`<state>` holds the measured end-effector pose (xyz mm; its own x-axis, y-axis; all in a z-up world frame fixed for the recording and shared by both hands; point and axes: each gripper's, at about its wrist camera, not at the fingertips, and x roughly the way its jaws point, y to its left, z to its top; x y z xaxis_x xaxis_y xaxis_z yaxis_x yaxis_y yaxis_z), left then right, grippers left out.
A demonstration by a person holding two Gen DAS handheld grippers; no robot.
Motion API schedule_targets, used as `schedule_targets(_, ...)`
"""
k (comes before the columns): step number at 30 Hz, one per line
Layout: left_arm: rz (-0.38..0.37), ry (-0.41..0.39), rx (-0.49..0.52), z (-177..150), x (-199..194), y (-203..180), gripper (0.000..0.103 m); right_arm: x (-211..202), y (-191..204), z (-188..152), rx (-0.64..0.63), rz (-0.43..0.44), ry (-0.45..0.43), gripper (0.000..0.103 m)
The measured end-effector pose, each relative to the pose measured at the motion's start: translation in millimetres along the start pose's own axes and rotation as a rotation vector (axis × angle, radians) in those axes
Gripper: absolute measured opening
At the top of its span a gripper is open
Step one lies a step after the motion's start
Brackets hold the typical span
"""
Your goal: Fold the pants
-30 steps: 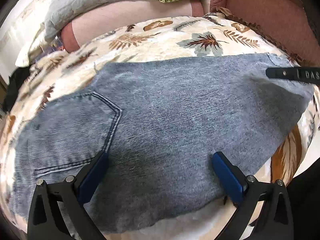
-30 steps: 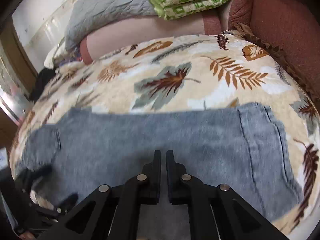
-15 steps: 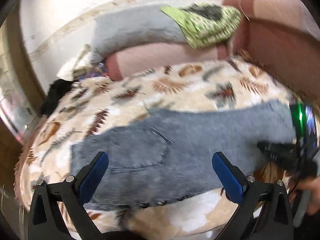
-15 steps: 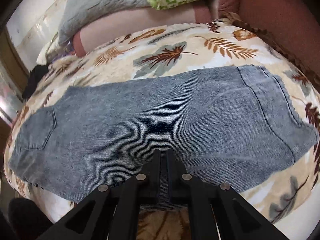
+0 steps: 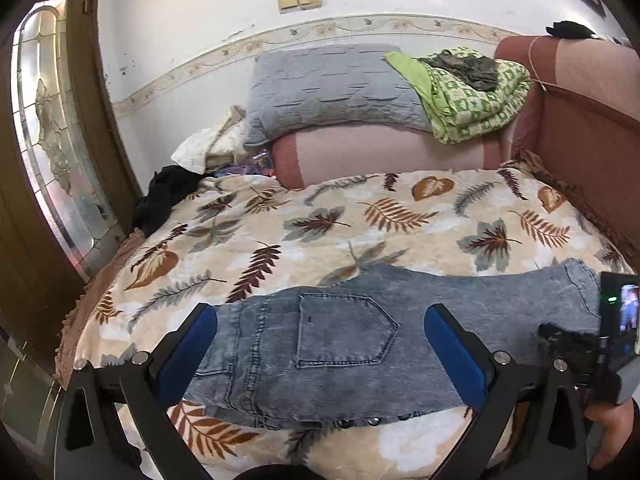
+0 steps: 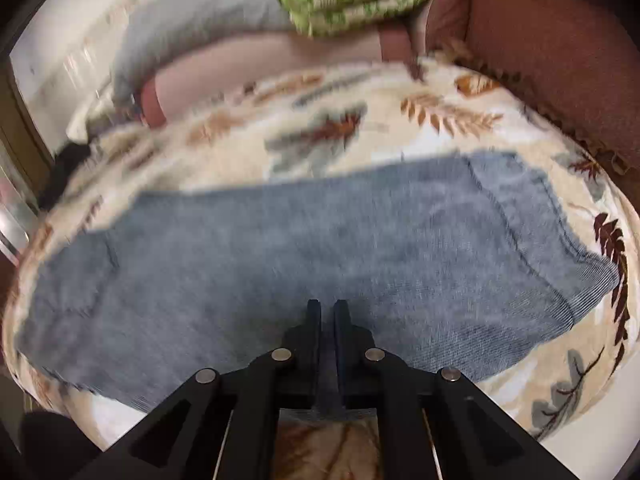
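Observation:
Blue-grey denim pants [image 5: 360,344] lie folded in a long band across the leaf-print bed cover [image 5: 320,224], back pocket up, waistband to the left. My left gripper [image 5: 320,314] hangs open well above them, blue pads wide apart with nothing between. In the right wrist view the pants [image 6: 280,260] fill the middle, blurred. My right gripper [image 6: 327,305] is shut, its tips low over the near edge of the denim; I see no cloth pinched. The left wrist view shows the right gripper [image 5: 546,330] at the pants' right end, held by a hand [image 5: 612,424].
A grey pillow [image 5: 328,88] and a green patterned blanket [image 5: 468,96] rest on a pink bolster [image 5: 384,152] at the back. A reddish-brown padded side [image 5: 580,140] borders the right. A black garment [image 5: 164,196] lies at the left corner beside a glass-panelled door [image 5: 52,140].
My left gripper has risen and drawn back from the pants, still open, so the wall and pillows now show. The right gripper has slid a little along the near edge, still shut.

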<state>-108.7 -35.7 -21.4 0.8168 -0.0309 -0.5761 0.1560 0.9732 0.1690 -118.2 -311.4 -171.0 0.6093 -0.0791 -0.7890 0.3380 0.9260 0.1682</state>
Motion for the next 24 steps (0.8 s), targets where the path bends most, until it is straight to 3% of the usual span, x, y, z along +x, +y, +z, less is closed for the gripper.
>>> schedule_targets(7, 0.033, 0.001, -0.015, 4, 8, 2, 0.103, -40, 32, 0, -0.11, 0.078, -0.213, 0.008)
schedule_targets(18, -0.005, 0.008, -0.037, 7, 24, -14, 0.103, -55, 55, -4, -0.213, 0.118, -0.277, 0.01)
schedule_targets(22, -0.021, 0.034, -0.044, 5, 34, -20, 0.103, -59, 51, -3, -0.195, 0.134, -0.292, 0.049)
schedule_targets(24, -0.02, 0.046, -0.04, 4, 39, -22, 0.103, -66, 48, -3, -0.179, 0.141, -0.323, 0.05)
